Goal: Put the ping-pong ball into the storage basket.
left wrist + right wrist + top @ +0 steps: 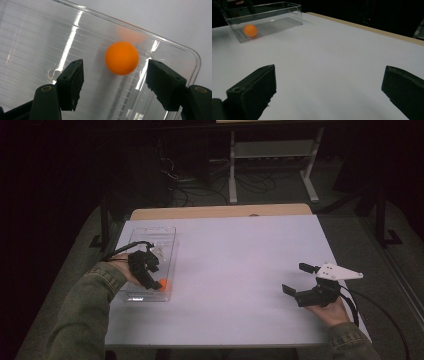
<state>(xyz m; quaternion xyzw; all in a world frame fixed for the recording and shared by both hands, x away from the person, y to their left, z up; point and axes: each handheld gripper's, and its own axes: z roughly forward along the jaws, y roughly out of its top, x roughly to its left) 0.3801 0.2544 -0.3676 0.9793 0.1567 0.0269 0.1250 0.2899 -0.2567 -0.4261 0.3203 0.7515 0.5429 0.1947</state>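
An orange ball (165, 282) (121, 58) (250, 30) lies inside a clear plastic box (172, 237) (37, 45) (274, 11) at the left of the white table (235, 270), near the box's front corner. My left gripper (156, 275) (115, 80) reaches down into the box. Its jaws stand apart on either side of the ball and a little short of it, with neither pad touching it. At the table's right, my right gripper (295, 278) (329, 80) rests low in the hand, wide open, with bare tabletop between its jaws.
A tan wooden strip (220, 212) runs along the table's far edge. Beyond it, on the dark floor, stand a white metal frame (270, 150) and loose cables (200, 190). A cable (385, 315) trails from the right gripper off the table's right edge.
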